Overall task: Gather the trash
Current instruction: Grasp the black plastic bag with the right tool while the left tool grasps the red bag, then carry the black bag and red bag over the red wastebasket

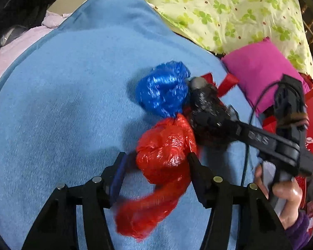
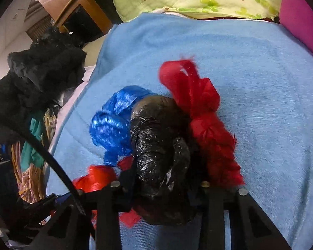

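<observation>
Lighting's looking soft and even on my feeds, and the blue blanket (image 1: 73, 104) is catching faint shadows. Glare is sparkling off the black bag (image 2: 158, 145). The red bag's (image 1: 167, 158) tail is smearing with motion blur, and the fisheye's bending and darkening the edges.

So there's three scrunched-up plastic bags bunched together: a shiny blue one (image 1: 163, 88), a glossy black one (image 2: 159, 143) right beside it, and a red one (image 1: 167, 156) touching the blue, loose tail trailing off. A fourth red wad (image 2: 206, 123) sits against the black one.
</observation>
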The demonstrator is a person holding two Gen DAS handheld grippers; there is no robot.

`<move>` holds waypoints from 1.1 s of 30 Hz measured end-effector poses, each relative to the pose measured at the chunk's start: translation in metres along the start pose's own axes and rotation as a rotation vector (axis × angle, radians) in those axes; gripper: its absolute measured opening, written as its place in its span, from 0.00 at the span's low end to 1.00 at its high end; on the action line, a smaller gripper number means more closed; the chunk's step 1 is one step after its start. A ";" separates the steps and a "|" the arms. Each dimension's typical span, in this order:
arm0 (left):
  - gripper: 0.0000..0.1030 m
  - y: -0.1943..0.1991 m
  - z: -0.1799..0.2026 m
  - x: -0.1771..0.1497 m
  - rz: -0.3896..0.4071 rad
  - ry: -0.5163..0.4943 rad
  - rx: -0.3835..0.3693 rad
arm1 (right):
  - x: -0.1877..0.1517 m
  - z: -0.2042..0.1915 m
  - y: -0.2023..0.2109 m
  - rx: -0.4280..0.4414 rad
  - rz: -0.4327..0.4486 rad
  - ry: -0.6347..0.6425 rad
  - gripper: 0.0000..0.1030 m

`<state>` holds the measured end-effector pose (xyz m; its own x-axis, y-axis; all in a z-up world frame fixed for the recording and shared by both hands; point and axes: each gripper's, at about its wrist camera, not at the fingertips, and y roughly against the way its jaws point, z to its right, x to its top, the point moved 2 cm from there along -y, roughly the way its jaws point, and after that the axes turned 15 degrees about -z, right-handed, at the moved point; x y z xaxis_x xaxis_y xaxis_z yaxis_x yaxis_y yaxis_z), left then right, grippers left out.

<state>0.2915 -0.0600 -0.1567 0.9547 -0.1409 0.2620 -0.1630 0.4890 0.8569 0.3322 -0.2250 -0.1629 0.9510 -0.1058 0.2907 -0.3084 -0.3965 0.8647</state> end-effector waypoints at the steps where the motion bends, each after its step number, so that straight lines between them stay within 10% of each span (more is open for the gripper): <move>1: 0.58 0.001 0.000 0.000 0.011 0.002 -0.004 | -0.003 0.000 0.007 0.013 0.011 0.002 0.36; 14: 0.65 0.001 0.017 -0.004 0.026 -0.072 -0.069 | -0.100 0.031 0.120 0.073 0.188 -0.063 0.36; 21: 0.67 -0.014 0.019 -0.005 -0.010 -0.064 -0.047 | -0.160 0.056 0.115 0.014 0.117 -0.141 0.36; 25: 0.43 -0.015 0.020 -0.007 0.022 -0.088 0.001 | -0.163 0.060 0.101 -0.007 0.071 -0.147 0.36; 33: 0.37 0.019 0.041 -0.035 0.152 -0.172 0.109 | -0.167 0.063 0.112 -0.018 0.123 -0.143 0.36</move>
<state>0.2450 -0.0807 -0.1310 0.8625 -0.2217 0.4548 -0.3360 0.4209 0.8425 0.1407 -0.3090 -0.1397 0.8992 -0.2817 0.3347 -0.4219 -0.3560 0.8338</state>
